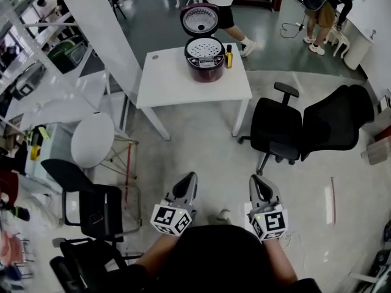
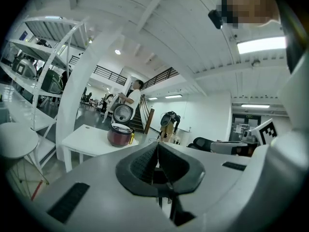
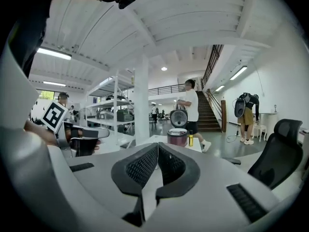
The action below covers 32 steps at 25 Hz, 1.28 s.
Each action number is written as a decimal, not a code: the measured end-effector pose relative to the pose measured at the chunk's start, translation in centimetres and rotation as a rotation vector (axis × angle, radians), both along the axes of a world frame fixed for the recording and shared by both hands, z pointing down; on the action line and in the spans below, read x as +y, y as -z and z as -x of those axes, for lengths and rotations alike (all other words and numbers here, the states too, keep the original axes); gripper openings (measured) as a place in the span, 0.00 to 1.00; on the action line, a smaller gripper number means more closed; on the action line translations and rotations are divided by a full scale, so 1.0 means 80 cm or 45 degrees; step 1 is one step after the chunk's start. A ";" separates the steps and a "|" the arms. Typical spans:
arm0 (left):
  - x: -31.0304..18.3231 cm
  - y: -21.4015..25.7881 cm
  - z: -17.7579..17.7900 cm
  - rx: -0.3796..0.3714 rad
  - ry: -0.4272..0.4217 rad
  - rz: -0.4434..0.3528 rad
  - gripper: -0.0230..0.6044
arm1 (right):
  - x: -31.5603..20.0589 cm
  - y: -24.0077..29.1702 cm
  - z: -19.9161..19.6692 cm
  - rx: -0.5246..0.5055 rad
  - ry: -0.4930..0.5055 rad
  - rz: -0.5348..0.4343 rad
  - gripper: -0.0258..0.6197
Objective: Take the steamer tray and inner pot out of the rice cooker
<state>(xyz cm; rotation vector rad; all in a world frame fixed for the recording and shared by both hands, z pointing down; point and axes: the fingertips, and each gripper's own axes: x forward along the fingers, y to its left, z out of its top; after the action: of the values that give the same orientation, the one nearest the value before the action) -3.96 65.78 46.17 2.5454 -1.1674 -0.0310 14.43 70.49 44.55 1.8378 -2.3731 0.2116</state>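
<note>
- We hold the left gripper (image 1: 190,177) low in the head view. Its jaws are pressed together with nothing between them.
- The right gripper (image 1: 254,179) is beside it, a little apart. Its jaws are also fully closed and empty.
- Both grippers point roughly level towards the white square bench (image 1: 177,85) and are well apart from it, with open grey floor (image 1: 201,151) in between.
- The dark red rice cooker (image 1: 205,65) stands at the far side of that bench. Its round lid (image 1: 200,20) is swung up and open.
- The white perforated steamer tray (image 1: 204,47) sits in the mouth of the cooker, filling the opening.
- We cannot see the inner pot, which is covered by the tray.
- A small yellow bottle (image 1: 228,57) stands upright just beside the cooker, on its right in the head view.
- Two black office chairs (image 1: 278,130) stand on the floor to the right of the bench, near each other.
- A round white stool (image 1: 93,140) stands to the left, near the bench leg.
- A person in a white top and dark shorts (image 1: 221,2) stands just behind the bench.
</note>
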 end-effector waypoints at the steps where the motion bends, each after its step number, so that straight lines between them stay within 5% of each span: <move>1: 0.002 0.000 -0.001 -0.003 0.004 -0.002 0.04 | 0.001 0.000 -0.001 0.013 0.004 -0.006 0.04; 13: 0.006 0.007 0.002 -0.030 0.045 -0.057 0.05 | 0.006 -0.005 -0.027 -0.016 -0.029 0.010 0.05; 15: 0.004 0.006 0.001 -0.039 0.047 -0.055 0.05 | 0.005 -0.006 -0.036 -0.016 -0.054 0.019 0.18; 18: 0.000 -0.003 -0.006 -0.050 0.019 -0.028 0.26 | 0.004 -0.013 -0.047 -0.039 -0.067 0.049 0.29; 22: -0.004 -0.017 -0.009 -0.070 0.022 0.001 0.37 | 0.004 -0.023 -0.055 -0.050 -0.055 0.069 0.35; 32: -0.007 -0.028 -0.047 -0.063 -0.028 0.053 0.41 | -0.015 -0.030 -0.065 -0.074 0.079 0.135 0.36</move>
<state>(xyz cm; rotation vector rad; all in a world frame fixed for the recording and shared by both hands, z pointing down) -0.21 65.24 48.44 2.5355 -1.1458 0.0614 19.59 69.32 46.96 1.7314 -2.4028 0.3807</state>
